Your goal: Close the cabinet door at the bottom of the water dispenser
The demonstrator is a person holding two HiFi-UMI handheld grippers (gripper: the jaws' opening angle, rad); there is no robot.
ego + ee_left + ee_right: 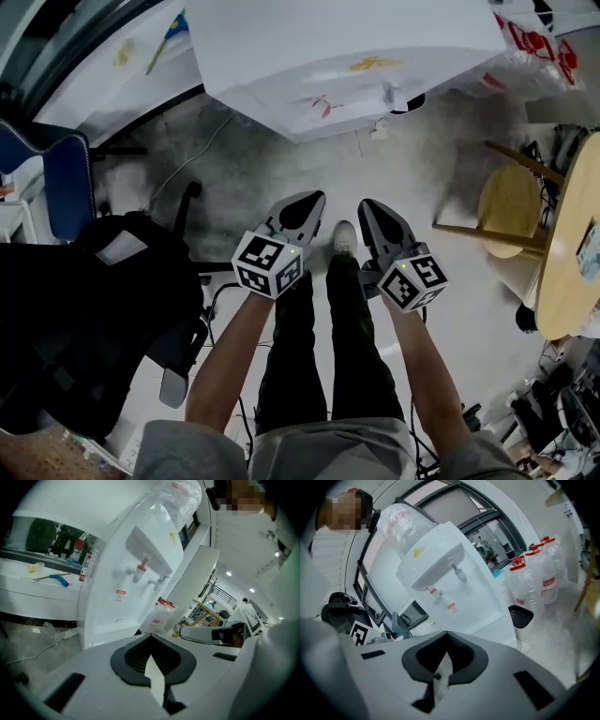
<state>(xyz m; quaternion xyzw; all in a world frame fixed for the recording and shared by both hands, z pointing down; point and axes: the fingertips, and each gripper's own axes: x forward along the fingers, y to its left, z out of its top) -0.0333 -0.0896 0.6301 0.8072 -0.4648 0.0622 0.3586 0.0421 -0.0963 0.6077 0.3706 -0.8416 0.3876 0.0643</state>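
Here, cabinet door (108, 623): lower front panel of the water dispenser (347, 52), seemingly flush with the body, below the taps (140, 571).
Dispenser place: 12 o'clock in the head view, on the floor ahead of both grippers.
Dispenser axis: upright, long axis vertical; tap side faces 6 o'clock, toward the person.
Left gripper (313, 199): jaws together, nothing between them, pointing to 12 o'clock, apart from the door.
Right gripper (366, 204): jaws pressed together, empty, just beside the left one.
Surroundings: water bottles (536, 571) and a small bin (520, 617) beside the dispenser; wooden stool (511, 202) at 3 o'clock; black chair (94, 319) at 8 o'clock.
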